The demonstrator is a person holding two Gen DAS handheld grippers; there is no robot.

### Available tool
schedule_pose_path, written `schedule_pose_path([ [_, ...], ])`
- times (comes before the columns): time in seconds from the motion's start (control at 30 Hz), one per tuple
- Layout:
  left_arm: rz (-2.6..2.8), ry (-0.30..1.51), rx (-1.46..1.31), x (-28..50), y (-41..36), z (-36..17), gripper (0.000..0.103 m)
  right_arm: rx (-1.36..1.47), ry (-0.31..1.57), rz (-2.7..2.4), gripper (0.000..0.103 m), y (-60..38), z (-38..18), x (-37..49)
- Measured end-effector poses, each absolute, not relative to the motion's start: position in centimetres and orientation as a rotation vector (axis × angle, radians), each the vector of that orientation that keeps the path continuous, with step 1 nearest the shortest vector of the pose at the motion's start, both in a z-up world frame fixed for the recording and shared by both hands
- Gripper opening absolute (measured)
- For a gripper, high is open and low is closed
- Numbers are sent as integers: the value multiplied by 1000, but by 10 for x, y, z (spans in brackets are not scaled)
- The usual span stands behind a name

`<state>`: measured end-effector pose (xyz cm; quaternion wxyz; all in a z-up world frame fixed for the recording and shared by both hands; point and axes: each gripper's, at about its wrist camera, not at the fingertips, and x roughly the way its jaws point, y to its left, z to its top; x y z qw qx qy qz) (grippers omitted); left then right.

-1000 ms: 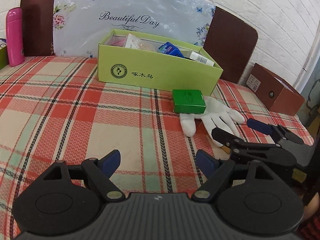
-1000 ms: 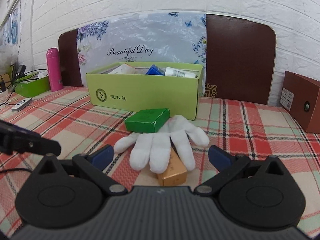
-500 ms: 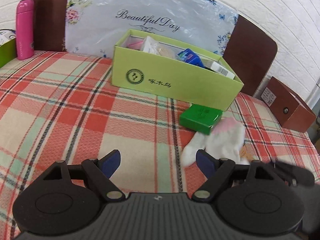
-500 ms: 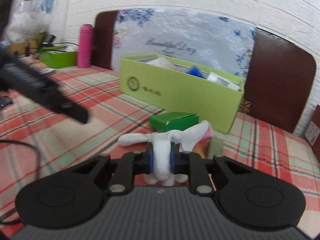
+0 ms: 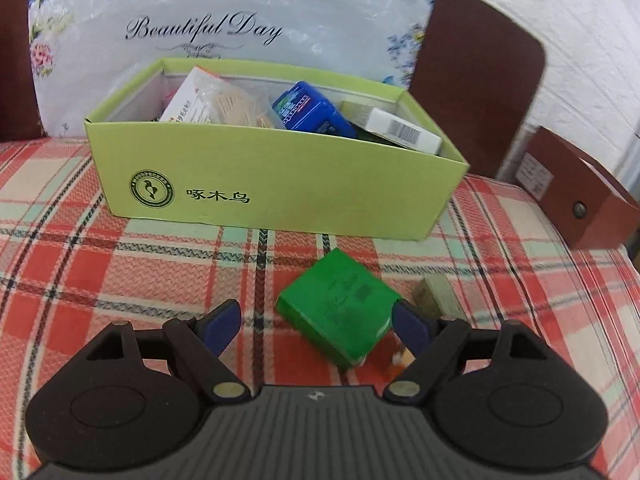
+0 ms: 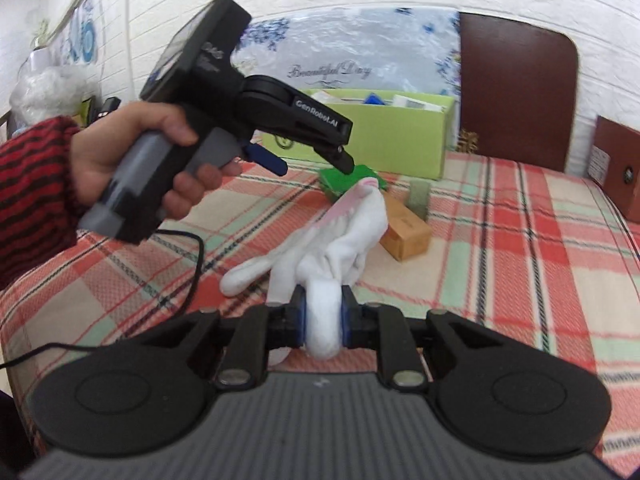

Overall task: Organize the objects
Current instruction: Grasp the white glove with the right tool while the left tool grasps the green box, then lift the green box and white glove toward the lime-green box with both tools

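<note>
White glove (image 6: 340,240) pinched in right gripper (image 6: 323,322) (left gripper (image 5: 316,322) gapes, empty).

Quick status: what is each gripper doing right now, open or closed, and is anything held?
Left gripper: open, holding nothing, green box between its fingers but untouched.
Right gripper: closed on the white glove.

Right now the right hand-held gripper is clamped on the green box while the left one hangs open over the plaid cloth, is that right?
Not quite. The right hand-held gripper is clamped on the white glove, as the right wrist view shows. The green box lies free on the plaid cloth, in front of the open left hand-held gripper.
</note>
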<state>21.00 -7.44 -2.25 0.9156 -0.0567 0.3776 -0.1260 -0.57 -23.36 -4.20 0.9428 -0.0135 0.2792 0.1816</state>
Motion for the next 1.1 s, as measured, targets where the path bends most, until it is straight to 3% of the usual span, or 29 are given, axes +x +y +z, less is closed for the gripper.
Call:
schedule_pose_path([
  [0.13,-227,832,-128,232,-93,-33,86,3,566,360,17,-239,-43,-7],
  [0.3,-223,765,-39,244,-105,-40,86,13,568,362,21,-241,-45,-9],
  [0.37,-247,756,6,244,-106,-41,86,16,569,365,27,-242,-44,-8],
  [0.43,-283,731,34,237,-101,-42,76,16,569,361,34,-241,-44,-7],
  [0.67,-270,715,18,197,-62,-41,73,6,574,362,47,-237,-44,-7],
  [0.83,-154,668,-22,162,-31,-32,75,-6,560,368,57,-233,-42,-5],
  [0.97,-244,637,-70,146,-19,-24,84,-38,537,342,57,-230,-37,0],
  [1.1,-377,642,51,149,-33,-24,87,-46,518,322,57,-229,-32,3],
])
